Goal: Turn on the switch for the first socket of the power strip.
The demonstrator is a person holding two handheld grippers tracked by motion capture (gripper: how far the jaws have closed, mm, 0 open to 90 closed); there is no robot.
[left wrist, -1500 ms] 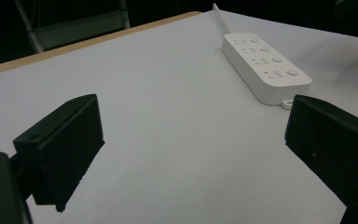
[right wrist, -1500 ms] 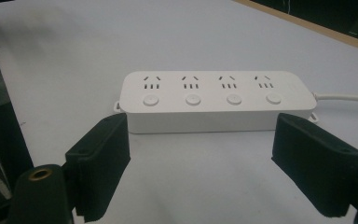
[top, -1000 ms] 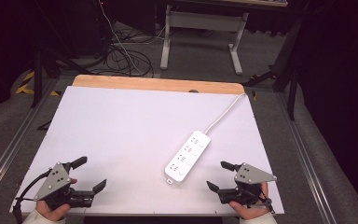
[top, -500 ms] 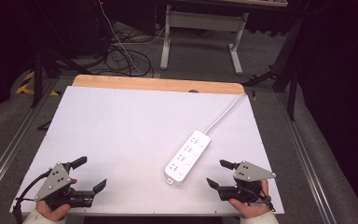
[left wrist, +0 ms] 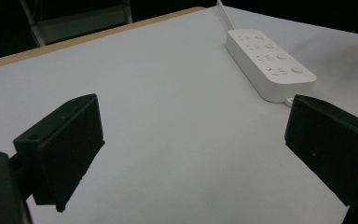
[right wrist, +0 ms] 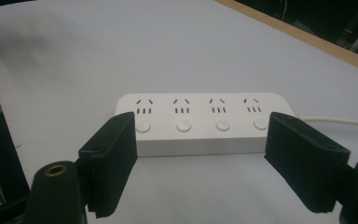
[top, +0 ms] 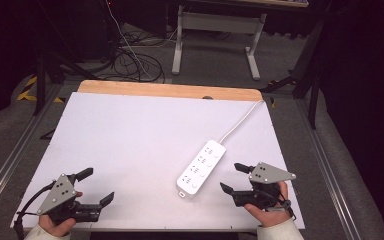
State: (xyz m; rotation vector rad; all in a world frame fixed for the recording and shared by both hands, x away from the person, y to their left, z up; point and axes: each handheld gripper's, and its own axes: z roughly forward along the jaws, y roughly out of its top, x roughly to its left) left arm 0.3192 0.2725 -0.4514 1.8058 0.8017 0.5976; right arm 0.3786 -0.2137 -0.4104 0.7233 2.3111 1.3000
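A white power strip [top: 201, 167] with several sockets and round buttons lies slantwise right of the table's middle; its white cord [top: 242, 120] runs off toward the far right corner. My right gripper [top: 234, 178] rests near the front right edge, open, pointing at the strip's long side just short of it. In the right gripper view the strip [right wrist: 200, 122] lies crosswise beyond the right gripper [right wrist: 209, 154], a little past the open jaws. My left gripper [top: 96, 186] sits at the front left, open, holding nothing. The left gripper view shows the strip [left wrist: 269, 64] farther off, beyond the left gripper [left wrist: 205, 154].
The white table top [top: 130, 135] has a wooden strip [top: 170, 90] along its far edge. Behind the table stand a metal desk frame [top: 215, 35] and loose cables [top: 135, 62] on the floor. Grey rails [top: 330, 170] flank the table.
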